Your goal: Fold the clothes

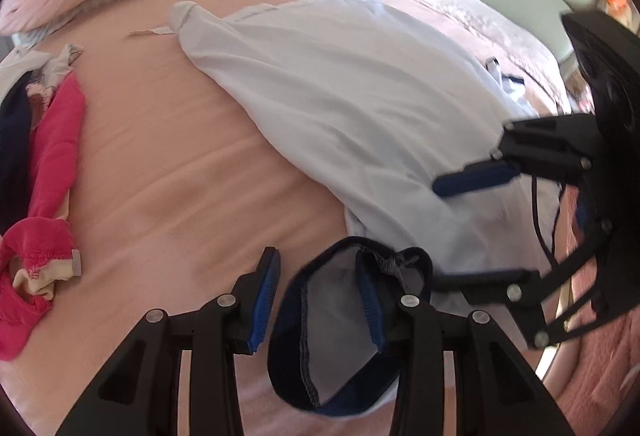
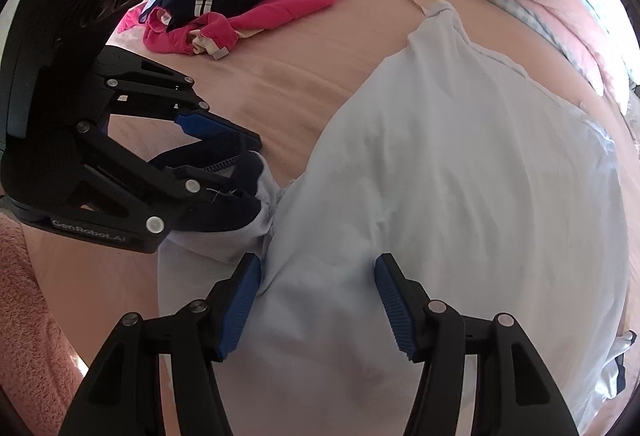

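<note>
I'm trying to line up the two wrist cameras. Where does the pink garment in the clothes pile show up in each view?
Left wrist view: the pink garment lies along the left edge, running from mid-height down to the lower left.
Right wrist view: the pink garment sits at upper centre-left, under dark clothes in the pile.
Shared landmark: the pale blue shirt spread on the peach bedsheet, right of the pink garment in both.

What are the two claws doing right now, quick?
Left claw: open, one finger tucked inside the navy-trimmed cuff of the pale blue cotton shirt.
Right claw: open, fingers straddling that shirt, not gripping.
</note>
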The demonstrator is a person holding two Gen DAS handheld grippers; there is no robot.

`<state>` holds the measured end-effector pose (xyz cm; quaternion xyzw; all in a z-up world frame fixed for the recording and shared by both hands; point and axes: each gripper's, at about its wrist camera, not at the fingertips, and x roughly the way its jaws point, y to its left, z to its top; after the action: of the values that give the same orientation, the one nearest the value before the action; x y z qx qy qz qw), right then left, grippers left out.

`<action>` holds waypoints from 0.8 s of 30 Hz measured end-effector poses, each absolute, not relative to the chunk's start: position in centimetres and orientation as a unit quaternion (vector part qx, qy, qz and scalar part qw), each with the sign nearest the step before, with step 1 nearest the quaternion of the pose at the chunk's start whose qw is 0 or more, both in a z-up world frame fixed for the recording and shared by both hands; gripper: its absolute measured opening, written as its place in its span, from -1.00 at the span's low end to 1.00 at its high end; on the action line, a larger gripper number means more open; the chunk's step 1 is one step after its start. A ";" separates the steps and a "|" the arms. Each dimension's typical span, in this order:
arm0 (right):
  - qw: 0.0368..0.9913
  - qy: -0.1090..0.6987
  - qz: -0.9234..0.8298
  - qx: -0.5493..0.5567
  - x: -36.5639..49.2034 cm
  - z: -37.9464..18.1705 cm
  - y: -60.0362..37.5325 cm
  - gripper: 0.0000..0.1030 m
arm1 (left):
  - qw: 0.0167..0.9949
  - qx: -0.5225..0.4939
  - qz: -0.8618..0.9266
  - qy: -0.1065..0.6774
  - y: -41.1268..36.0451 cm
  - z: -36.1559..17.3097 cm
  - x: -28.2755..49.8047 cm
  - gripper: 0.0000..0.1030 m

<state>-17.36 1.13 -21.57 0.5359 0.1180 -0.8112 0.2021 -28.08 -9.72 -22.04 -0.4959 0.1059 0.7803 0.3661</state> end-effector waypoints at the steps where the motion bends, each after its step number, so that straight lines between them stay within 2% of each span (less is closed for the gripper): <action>1: 0.205 0.109 -0.812 0.535 -17.4 -21.4 1.3 0.15 | 0.356 -0.495 0.787 0.097 -10.4 -22.4 -27.9 -0.30; 5: 0.218 0.076 -0.816 0.530 -17.6 -20.9 1.7 0.15 | 0.307 -0.493 0.812 0.064 -12.2 -23.2 -28.3 -0.30; 11: 0.219 0.091 -0.818 0.524 -18.7 -21.0 0.5 0.15 | 0.298 -0.498 0.813 0.033 -15.2 -22.7 -28.8 -0.28; 12: 0.221 0.093 -0.817 0.524 -19.1 -21.1 0.2 0.15 | 0.301 -0.499 0.813 0.022 -14.4 -22.9 -29.3 -0.26; 16: 0.227 0.102 -0.813 0.526 -20.6 -21.6 -1.1 0.15 | 0.278 -0.487 0.828 -0.019 -15.5 -22.7 -29.4 0.07; 24: 0.225 0.076 -0.812 0.533 -22.2 -21.8 -1.0 0.18 | 0.213 -0.459 0.861 0.050 -19.4 -20.1 -27.3 0.08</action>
<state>-22.18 -1.01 -21.82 0.5334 0.0757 -0.8119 0.2248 -27.32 -19.43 -20.08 -0.4587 0.0504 0.8611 0.2135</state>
